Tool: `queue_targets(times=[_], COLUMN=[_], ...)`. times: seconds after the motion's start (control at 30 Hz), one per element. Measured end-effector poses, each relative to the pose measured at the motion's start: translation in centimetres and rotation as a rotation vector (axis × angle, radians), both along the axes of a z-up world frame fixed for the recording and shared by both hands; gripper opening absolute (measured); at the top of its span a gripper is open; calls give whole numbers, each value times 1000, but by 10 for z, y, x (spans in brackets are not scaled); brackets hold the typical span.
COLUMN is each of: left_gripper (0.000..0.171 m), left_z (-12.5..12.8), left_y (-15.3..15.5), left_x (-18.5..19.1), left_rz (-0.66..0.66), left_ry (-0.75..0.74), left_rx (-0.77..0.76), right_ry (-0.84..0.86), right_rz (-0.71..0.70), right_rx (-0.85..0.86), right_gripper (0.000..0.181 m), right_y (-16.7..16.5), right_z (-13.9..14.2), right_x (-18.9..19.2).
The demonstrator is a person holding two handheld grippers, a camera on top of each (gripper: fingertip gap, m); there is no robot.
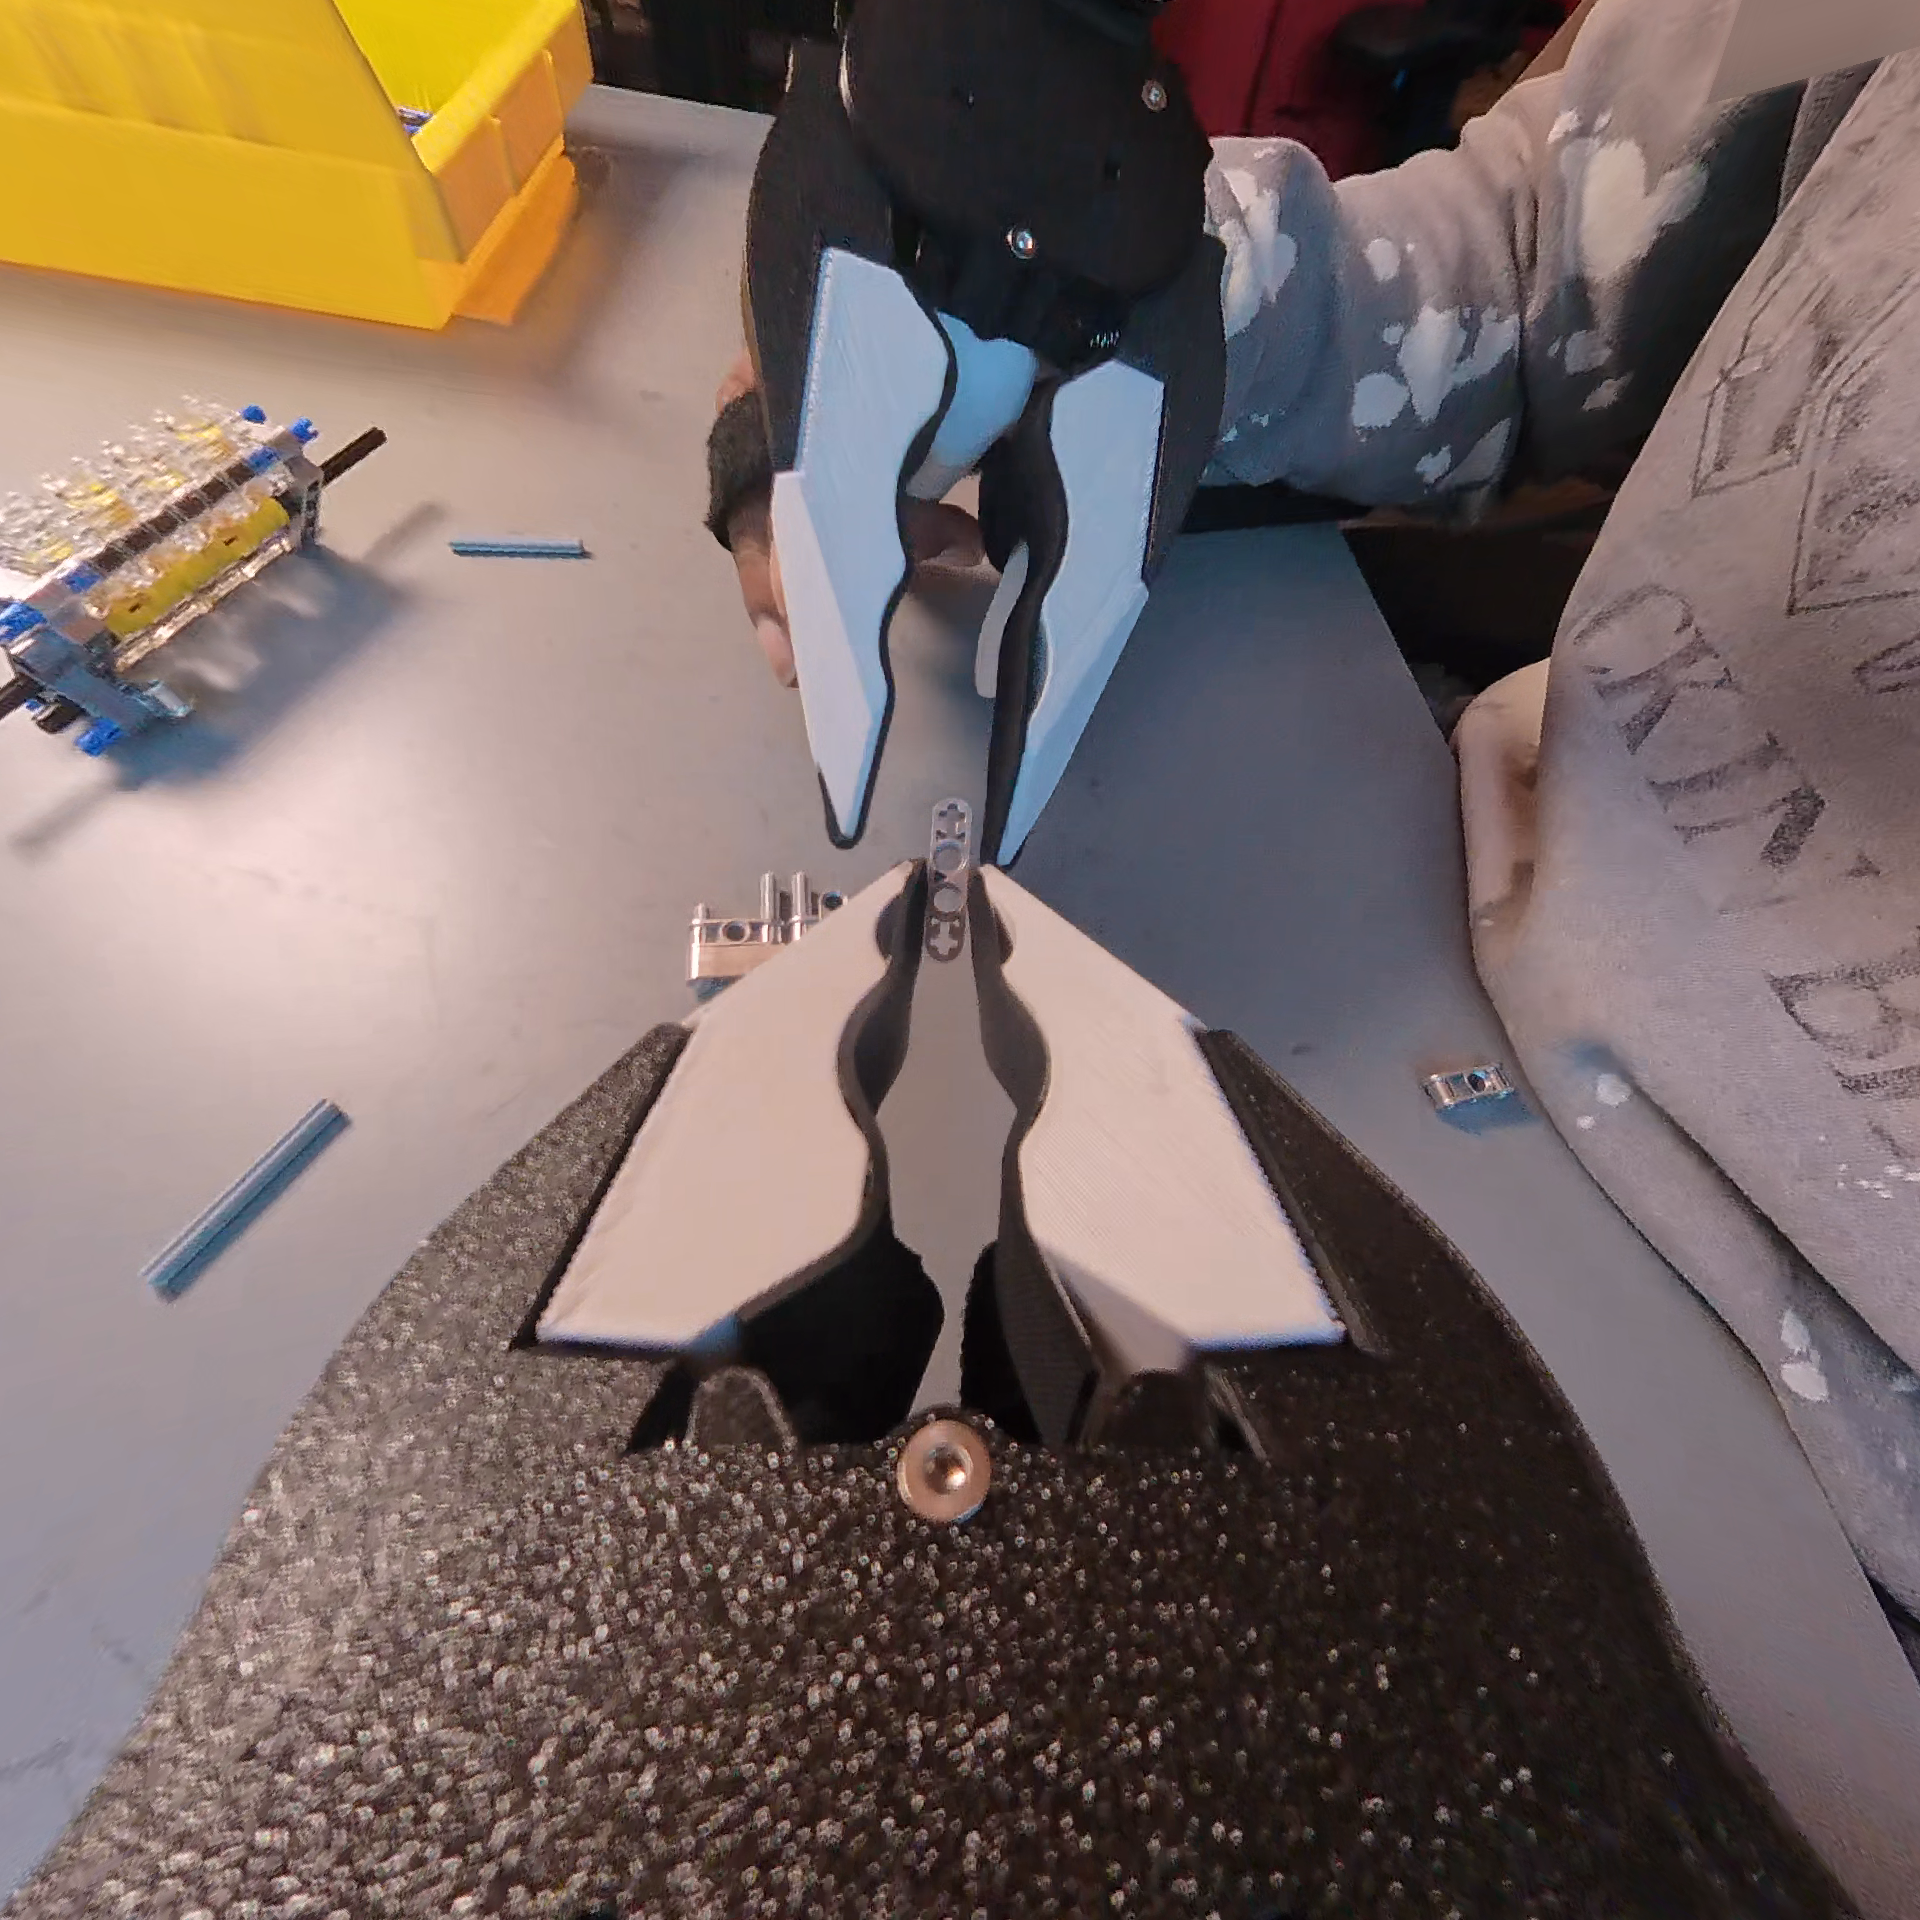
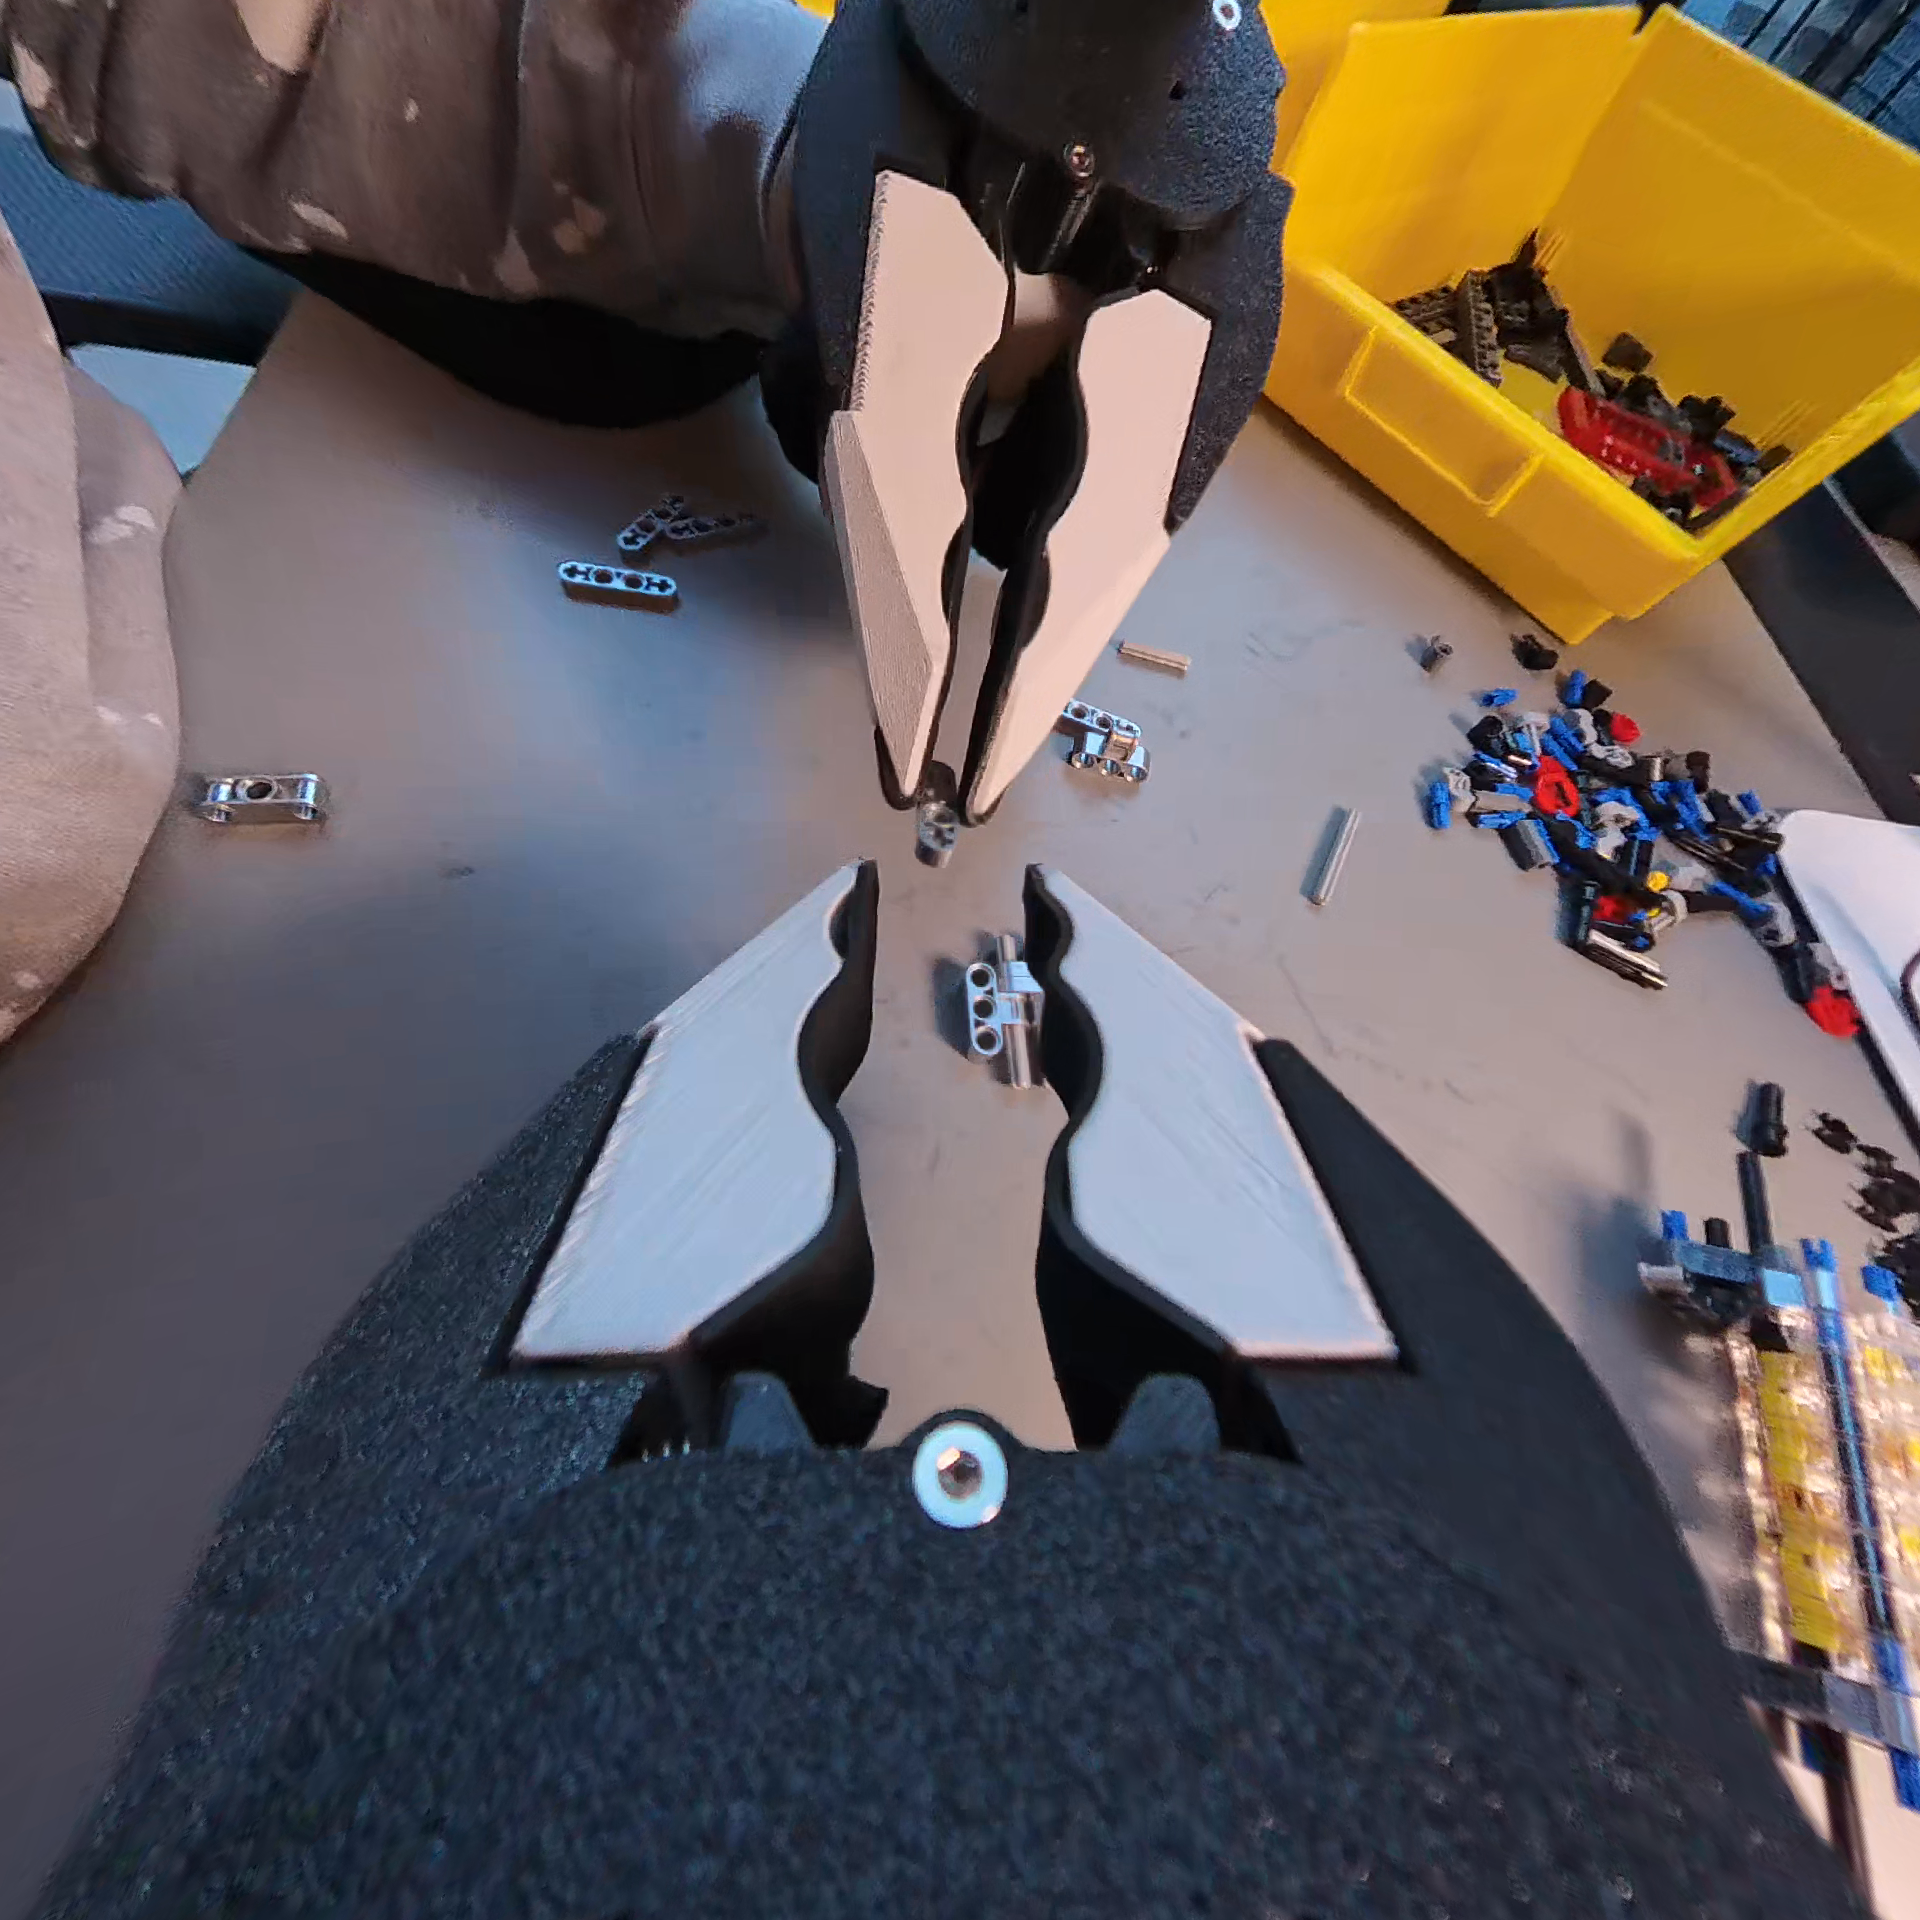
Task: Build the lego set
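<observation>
Grey surface (image 2: 520,935); yellow bin (image 2: 1621,312); grey beam (image 1: 948,894); blue, black and red loose pieces (image 2: 1621,810); grey speckled sleeve (image 1: 1455,312).

The two tool tips nearly meet over mid-bench, leaving a narrow gap. A grey connector block (image 2: 1003,1023) lies between the right hand-held gripper (image 2: 951,868) fingers. The yellow bin (image 2: 1455,436) and loose parts pile (image 2: 1621,831) crowd the bench's far side; the bench (image 2: 468,935) near the person's edge lies mostly bare.

left tool (image 1: 948,881) pinches thin grey beam (image 1: 948,883) upright | right tool (image 2: 951,868) spread, over grey connector (image 2: 1000,1020)
</observation>
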State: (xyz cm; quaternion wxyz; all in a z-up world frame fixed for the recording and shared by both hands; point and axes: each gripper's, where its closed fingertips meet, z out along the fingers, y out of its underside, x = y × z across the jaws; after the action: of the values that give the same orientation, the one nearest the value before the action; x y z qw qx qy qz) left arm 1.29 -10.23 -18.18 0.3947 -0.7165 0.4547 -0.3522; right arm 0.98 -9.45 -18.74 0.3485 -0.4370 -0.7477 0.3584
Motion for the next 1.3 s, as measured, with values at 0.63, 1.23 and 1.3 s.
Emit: queue_targets(times=[0.63, 1.23, 1.3], left_gripper=[24, 40, 40], left_z=[-22, -56, -56], left_y=[25, 33, 33], left_x=[-10, 0, 0], left_rz=[160, 202, 202], left_ry=[102, 310, 311], left_rx=[-10, -32, -32], right_ry=[-111, -339, -325], right_rz=[-161, -211, -231], right_rx=[74, -109, -100], right_gripper=[6, 19, 19], right_y=[47, 47, 51], right_z=[-16, -43, -41], right_x=[16, 35, 33])
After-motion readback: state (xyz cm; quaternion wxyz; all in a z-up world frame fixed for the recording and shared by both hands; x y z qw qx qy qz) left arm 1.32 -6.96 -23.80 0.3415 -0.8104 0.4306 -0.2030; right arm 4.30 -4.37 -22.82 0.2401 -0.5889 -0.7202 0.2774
